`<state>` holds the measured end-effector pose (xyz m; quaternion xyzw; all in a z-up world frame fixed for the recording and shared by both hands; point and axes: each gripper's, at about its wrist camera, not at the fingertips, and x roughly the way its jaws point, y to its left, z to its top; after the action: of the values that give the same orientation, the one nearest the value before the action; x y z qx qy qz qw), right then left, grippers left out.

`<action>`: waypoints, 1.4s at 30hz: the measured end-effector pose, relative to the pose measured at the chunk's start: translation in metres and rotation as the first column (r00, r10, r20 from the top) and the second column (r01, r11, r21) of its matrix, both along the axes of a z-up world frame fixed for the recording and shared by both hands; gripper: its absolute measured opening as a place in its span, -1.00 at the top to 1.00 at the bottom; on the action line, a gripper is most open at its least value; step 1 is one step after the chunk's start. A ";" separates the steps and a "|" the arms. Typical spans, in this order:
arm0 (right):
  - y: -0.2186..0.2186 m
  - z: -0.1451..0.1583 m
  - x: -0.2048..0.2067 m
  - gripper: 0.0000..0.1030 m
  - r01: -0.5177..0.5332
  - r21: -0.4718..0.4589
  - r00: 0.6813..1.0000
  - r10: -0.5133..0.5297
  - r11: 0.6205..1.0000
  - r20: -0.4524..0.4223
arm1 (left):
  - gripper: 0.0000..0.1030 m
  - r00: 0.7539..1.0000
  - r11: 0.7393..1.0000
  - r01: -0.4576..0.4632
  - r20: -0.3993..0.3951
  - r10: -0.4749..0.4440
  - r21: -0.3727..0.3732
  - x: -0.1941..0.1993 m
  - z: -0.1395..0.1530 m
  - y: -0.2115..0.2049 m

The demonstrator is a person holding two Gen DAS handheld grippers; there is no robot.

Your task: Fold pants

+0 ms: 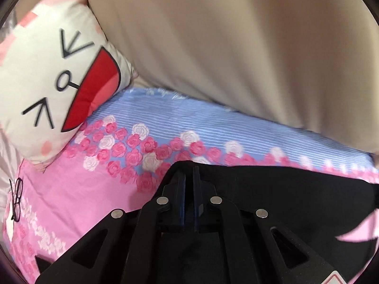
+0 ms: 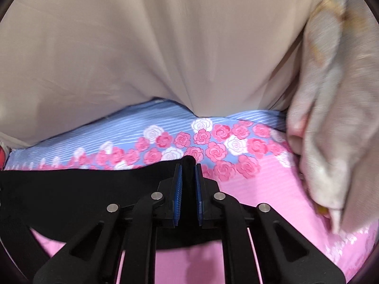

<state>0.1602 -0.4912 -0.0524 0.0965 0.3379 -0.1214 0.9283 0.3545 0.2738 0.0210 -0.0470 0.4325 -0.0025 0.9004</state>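
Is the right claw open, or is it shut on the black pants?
Shut on the black pants. In the right wrist view, the right claw has black fabric pinched between its blue pads, bulging above the tips.

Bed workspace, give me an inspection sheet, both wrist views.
Surface: floral bedsheet, pink with a blue striped band of roses.
Job's things: black pants, an edge pinched at both ends.
Clutter: cartoon-face pillow at the left; pale patterned cloth at the right.
Grippers: left gripper and right gripper, jaws of both shut on the pants.
Cables: nothing seen.
Surroundings: beige fabric behind the bed.
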 end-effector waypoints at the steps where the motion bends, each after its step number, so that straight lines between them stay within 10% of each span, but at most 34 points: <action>1: 0.005 0.007 -0.013 0.82 -0.009 -0.003 1.000 0.009 1.000 0.016 | 0.94 1.000 1.000 0.013 0.012 -0.013 -0.010 -0.014 0.007 0.002; 13: 0.014 0.020 -0.175 0.90 -0.007 -0.035 0.999 0.008 0.999 0.031 | 0.92 0.990 0.989 0.139 -0.010 -0.140 -0.053 -0.181 0.001 0.016; 16: 0.007 0.001 -0.172 0.69 0.013 -0.001 1.000 -0.013 1.000 -0.001 | 0.92 0.990 0.991 0.126 -0.059 -0.128 -0.047 -0.195 -0.027 0.017; 18: 0.009 -0.014 -0.151 0.34 -0.008 0.014 0.999 0.009 1.000 -0.034 | 0.92 0.991 0.993 0.108 -0.077 -0.111 -0.049 -0.202 -0.041 0.017; 20: 0.014 -0.025 -0.133 -0.47 -0.024 -0.002 0.998 0.024 1.000 -0.066 | 0.92 0.991 0.995 0.090 -0.090 -0.094 -0.046 -0.203 -0.048 0.016; 21: 0.019 -0.032 -0.118 -0.48 -0.051 -0.010 0.995 0.050 0.999 -0.085 | 0.92 0.992 0.996 0.084 -0.093 -0.087 -0.042 -0.204 -0.051 0.016; 29: 0.048 -0.085 -0.043 -0.40 -0.156 0.087 0.973 0.168 0.984 -0.158 | 0.91 0.989 0.998 0.053 -0.142 -0.049 0.023 -0.194 -0.063 0.008; 32: 0.050 -0.086 -0.034 0.46 -0.132 0.084 0.981 0.142 0.988 -0.130 | 0.91 0.988 0.999 0.040 -0.152 -0.035 0.036 -0.186 -0.064 0.009; 34: 0.044 -0.072 -0.033 0.92 -0.114 0.141 0.988 0.127 0.983 -0.087 | 0.91 0.989 0.998 0.037 -0.148 -0.030 0.043 -0.181 -0.061 0.009; 42: 0.049 0.060 -0.124 0.94 -0.159 0.058 0.976 0.148 0.986 0.161 | 1.00 1.000 0.995 0.010 0.022 -0.012 0.100 -0.194 0.014 0.032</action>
<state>0.0361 -0.4425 0.0077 0.1122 0.2746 -0.0294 0.9545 0.1602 0.3062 0.0350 0.0004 0.4223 0.0136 0.9063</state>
